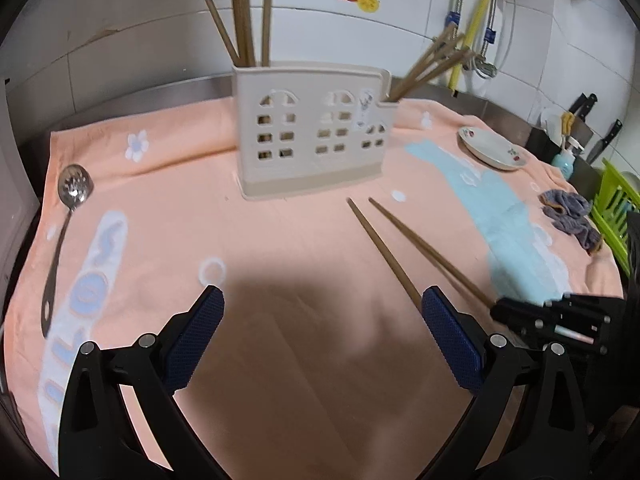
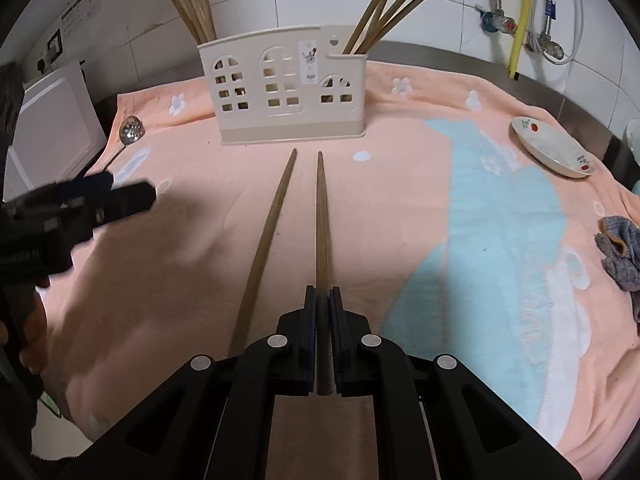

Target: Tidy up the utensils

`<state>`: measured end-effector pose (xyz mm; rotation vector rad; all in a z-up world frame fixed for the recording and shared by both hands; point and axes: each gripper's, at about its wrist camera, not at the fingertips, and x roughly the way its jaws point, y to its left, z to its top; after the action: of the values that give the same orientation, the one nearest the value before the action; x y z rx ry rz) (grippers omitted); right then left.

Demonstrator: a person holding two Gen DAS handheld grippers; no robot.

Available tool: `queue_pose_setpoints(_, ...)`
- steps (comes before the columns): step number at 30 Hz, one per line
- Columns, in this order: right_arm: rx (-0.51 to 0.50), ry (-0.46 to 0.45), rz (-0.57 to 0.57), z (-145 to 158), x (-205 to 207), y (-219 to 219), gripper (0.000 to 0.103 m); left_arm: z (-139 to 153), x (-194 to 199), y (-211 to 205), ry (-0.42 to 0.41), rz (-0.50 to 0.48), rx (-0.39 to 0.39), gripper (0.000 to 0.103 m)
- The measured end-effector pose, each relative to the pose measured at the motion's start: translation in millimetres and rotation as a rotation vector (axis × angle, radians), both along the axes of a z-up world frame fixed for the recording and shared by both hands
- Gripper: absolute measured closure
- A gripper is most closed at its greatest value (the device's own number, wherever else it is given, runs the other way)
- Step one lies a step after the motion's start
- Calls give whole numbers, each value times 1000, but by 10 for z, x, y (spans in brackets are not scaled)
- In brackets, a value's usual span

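While chopsticks [image 2: 384, 12] stand inside, the beige holder [image 2: 288, 92] sits upright.

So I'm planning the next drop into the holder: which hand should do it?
Right: its hand-held gripper is shut on a chopstick aimed at the holder; the left is open, empty.

A peach towel [image 2: 280, 208] with a blue whale covers the counter, and on its right side lie a small white dish [image 2: 552, 148] far and a grey cloth [image 2: 620, 252] nearer.
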<state>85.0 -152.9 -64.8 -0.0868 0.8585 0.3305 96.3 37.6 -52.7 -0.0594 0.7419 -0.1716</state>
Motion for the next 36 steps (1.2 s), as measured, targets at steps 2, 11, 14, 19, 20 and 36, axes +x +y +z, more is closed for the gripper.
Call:
queue_pose_setpoints(2, 2, -9, 5, 16, -5, -50, 97, -40, -45, -71, 18, -8, -9, 5)
queue_pose_setpoints(11, 16, -19, 70, 30, 11, -236, 97, -190, -204, -340, 70, 20, -37, 6)
queue_pose_setpoints(14, 22, -18, 91, 34, 31, -292, 97, -237, -229, -426, 84, 33, -51, 6)
queue_pose_setpoints(19, 32, -18, 110, 32, 59, -347, 97, -277, -249, -565, 96, 38, -48, 14)
queue_pose_setpoints(20, 37, -17, 112, 30, 64, -358, 97, -285, -244, -588, 101, 34, -49, 16)
queue_pose_setpoints(36, 57, -4, 148, -19, 192, -399, 97, -478, -162, -830, 172, -31, -119, 80)
